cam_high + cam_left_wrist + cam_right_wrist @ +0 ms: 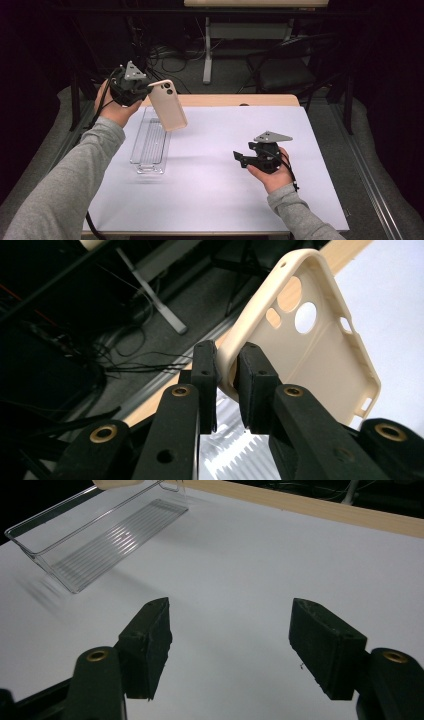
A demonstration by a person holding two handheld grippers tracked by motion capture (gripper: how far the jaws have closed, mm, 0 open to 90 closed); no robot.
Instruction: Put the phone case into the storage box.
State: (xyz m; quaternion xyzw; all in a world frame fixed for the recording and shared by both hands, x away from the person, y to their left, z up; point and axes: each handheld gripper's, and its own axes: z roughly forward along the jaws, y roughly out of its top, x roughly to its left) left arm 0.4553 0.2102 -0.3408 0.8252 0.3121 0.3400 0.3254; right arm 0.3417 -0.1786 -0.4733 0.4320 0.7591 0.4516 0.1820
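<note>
high view: left tongs (148, 87) pinching phone case (168, 105) edge; right tongs (240, 159) spread; clear tray (150, 145) partly hidden.

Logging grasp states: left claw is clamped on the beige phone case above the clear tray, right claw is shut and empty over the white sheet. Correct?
Not quite. The right claw is open, not shut: the right gripper view shows its jaws wide apart with nothing between them, over the white sheet. The rest holds: the left claw is clamped on the beige phone case's rim, above the clear tray.
</note>
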